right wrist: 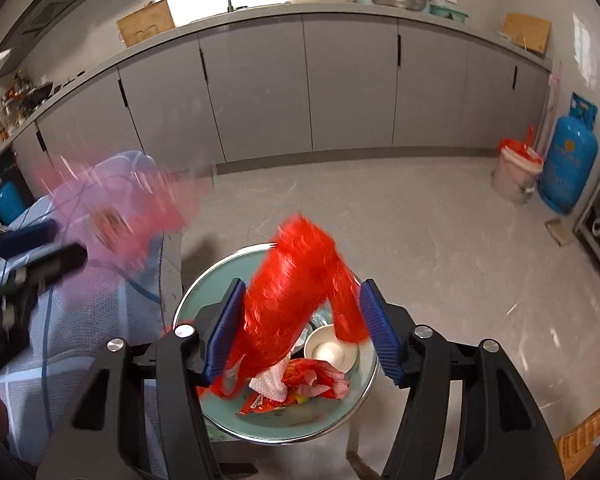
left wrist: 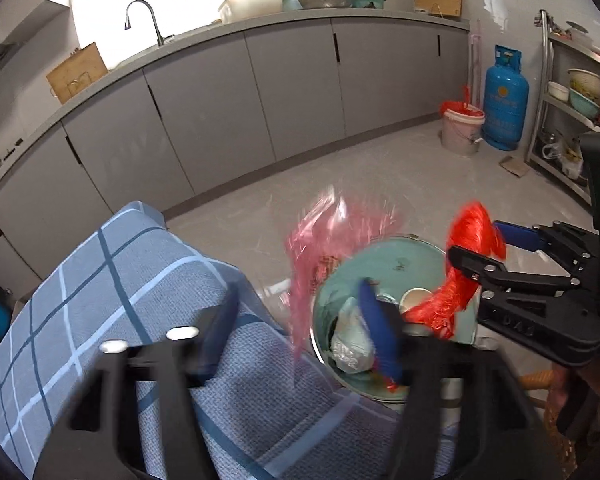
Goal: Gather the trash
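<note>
A teal basin (left wrist: 404, 256) (right wrist: 204, 292) holds a paper cup (right wrist: 330, 350), crumpled tissue (right wrist: 268, 388) and red wrappers (right wrist: 316, 376). Over it hangs a red plastic bag (right wrist: 296, 280) (left wrist: 476, 232). Its bunched part lies between the blue pads (right wrist: 224, 320) of my right gripper (right wrist: 302, 286) (left wrist: 478, 240), whose jaws stand apart and do not squeeze it. A thin, blurred pink part of the bag (left wrist: 324, 240) (right wrist: 132, 208) floats above my left gripper (left wrist: 300, 292) (right wrist: 56, 246), which is open beside the basin's left rim with nothing gripped.
A blue checked cloth (left wrist: 140, 280) covers a surface left of the basin. Grey cabinets (left wrist: 292, 88) line the far wall. At the right stand a white bucket (left wrist: 462, 132) with a red liner, a blue gas cylinder (left wrist: 504, 100) and a metal rack (left wrist: 572, 104). Cardboard (left wrist: 514, 166) lies on the floor.
</note>
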